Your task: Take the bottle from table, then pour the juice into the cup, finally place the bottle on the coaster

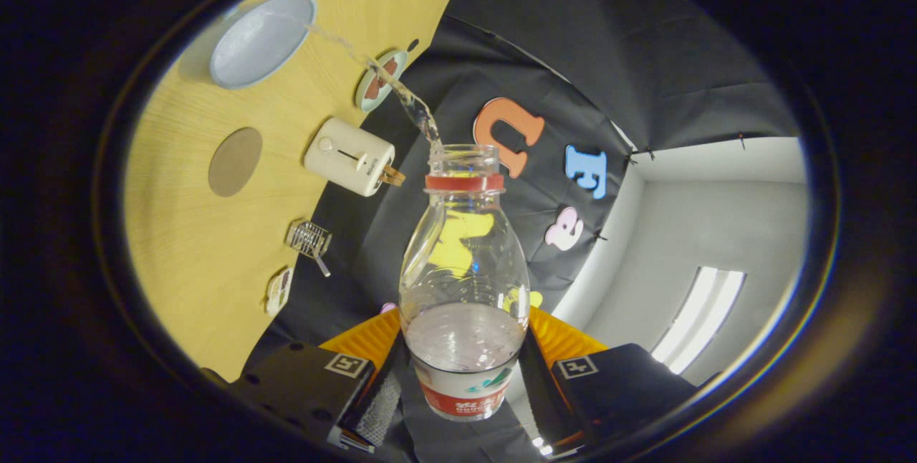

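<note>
The claw (464, 377) is clamping the bottle (464, 284) low on its body, one finger pressing on each side at the labelled band, so the neck is pointing forward, away from the fingers. The cap is off and the red collar ring is sitting just under the open mouth. The bottle is being held tipped well over, with the table (193, 248) appearing steeply slanted beside it. That tilt is what is sending a thin clear stream (401, 94) arcing out from the mouth toward the cup (261, 40), the pale blue round vessel lying well beyond the bottle's mouth. The stream seems to be reaching the cup's rim, though whether it is all landing inside is hard to tell. Some liquid is sitting in the bottle near the fingers, so the pouring step looks under way rather than finished.

Taking the cup as the landmark: the coaster (235, 161), a flat brown disc, is lying near it on the bare wood, toward the claw, waiting as the final resting place for the bottle. A small saucer (380, 81) with something dark on it is lying beside the cup, under the path of the stream. A white box (349, 156) is sitting further from the cup, next to the coaster, and beyond that, nearer the claw, a small wire rack (309, 239).

Gripping low is keeping the fingers clear of the mouth and giving a long lever for aiming the pour.
</note>
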`<control>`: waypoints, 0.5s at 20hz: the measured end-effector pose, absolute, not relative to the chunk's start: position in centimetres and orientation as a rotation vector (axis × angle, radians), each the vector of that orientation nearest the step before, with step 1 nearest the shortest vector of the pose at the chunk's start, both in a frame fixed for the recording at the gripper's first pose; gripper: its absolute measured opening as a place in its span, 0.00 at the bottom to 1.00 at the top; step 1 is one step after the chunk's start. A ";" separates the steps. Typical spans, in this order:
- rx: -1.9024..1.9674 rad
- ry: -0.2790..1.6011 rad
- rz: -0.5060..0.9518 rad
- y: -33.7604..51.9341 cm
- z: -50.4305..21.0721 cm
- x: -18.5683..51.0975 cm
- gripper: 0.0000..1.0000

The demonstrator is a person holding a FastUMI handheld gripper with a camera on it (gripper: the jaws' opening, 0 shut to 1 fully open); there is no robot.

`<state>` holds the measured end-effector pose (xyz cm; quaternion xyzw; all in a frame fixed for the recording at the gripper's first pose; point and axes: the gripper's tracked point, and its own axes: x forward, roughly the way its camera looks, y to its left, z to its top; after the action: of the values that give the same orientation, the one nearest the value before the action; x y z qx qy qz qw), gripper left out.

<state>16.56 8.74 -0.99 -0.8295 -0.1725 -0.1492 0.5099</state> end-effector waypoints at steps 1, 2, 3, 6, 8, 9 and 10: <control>-2.002 -0.421 -0.361 8.8 -0.6 16.4 0.80; -2.008 -0.429 -0.368 8.9 -0.3 16.4 0.80; -2.015 -0.439 -0.378 9.0 0.1 16.2 0.80; -2.036 -0.466 -0.399 9.5 1.3 15.8 0.80; -2.049 -0.494 -0.411 9.7 2.1 15.7 0.80; -2.056 -0.503 -0.420 10.0 2.4 15.7 0.80; -2.058 -0.506 -0.422 10.0 2.4 15.7 0.80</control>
<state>15.67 9.99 2.36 -0.8401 -0.2067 -0.1723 0.4710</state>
